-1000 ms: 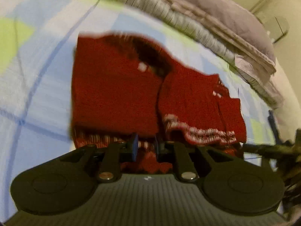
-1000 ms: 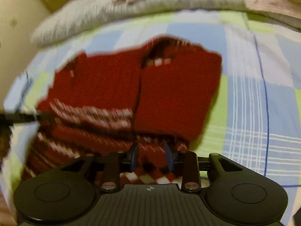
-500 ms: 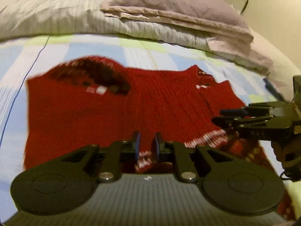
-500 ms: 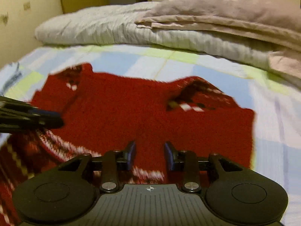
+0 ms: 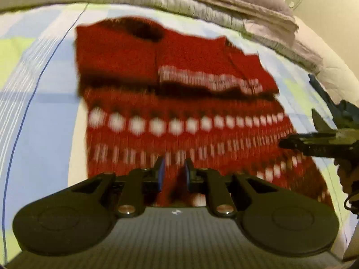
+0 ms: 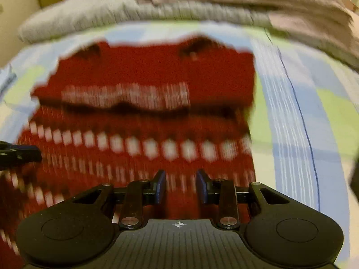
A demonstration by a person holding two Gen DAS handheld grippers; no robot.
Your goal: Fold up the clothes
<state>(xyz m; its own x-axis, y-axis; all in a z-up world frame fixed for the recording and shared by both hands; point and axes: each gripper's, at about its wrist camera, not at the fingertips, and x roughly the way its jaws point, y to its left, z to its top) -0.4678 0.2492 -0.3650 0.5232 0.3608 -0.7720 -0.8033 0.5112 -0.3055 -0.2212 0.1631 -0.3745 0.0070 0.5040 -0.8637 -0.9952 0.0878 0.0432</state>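
a red knit sweater (image 5: 186, 103) with white patterned bands lies flat on the bed at frame centre, sleeves folded across its chest, neckline toward the top; blurred.

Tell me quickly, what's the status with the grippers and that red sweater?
Left gripper and right gripper: gaps between fingers, hold unclear. Red sweater on the bed sheet, top part folded down. Nothing in the way.
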